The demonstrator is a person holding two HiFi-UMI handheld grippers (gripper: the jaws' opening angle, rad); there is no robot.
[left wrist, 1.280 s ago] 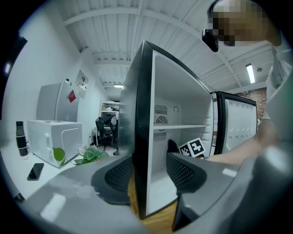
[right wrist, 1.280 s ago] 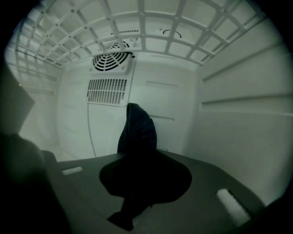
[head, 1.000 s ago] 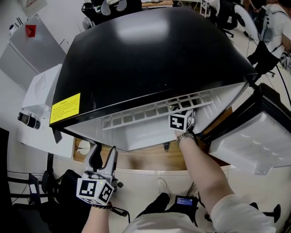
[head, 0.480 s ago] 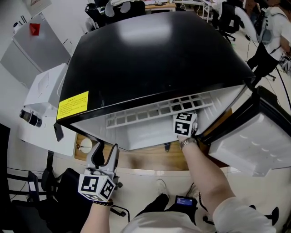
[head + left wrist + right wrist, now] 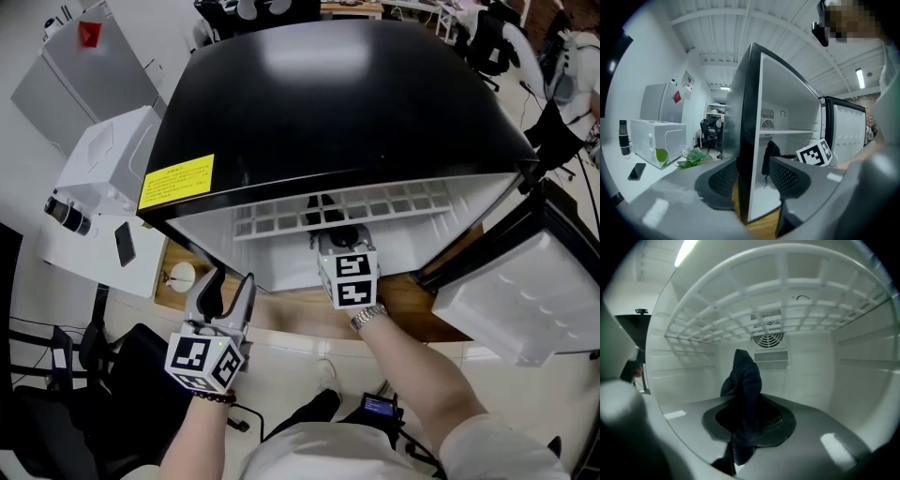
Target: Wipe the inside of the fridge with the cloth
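The black-topped fridge point(image 5: 347, 103) stands open, its white inside facing me. My right gripper point(image 5: 336, 242) reaches into the middle of the opening, just under the white grid shelf point(image 5: 375, 208), and is shut on a dark blue cloth point(image 5: 745, 394). The cloth sticks up between the jaws and hangs down in front of them, short of the back wall and its round vent point(image 5: 768, 338). My left gripper point(image 5: 223, 292) is open and empty, outside the fridge by its front left corner. In the left gripper view the cloth point(image 5: 769, 154) shows inside the fridge.
The fridge door point(image 5: 525, 291) hangs open at the right. A white appliance point(image 5: 103, 187) with a phone point(image 5: 124, 244) on it stands left of the fridge, and a green plant point(image 5: 691, 159) lies beside it. The fridge rests on a wooden board point(image 5: 300, 314).
My right gripper has carried the cloth from the right side of the fridge opening to the middle. The left gripper has barely moved.
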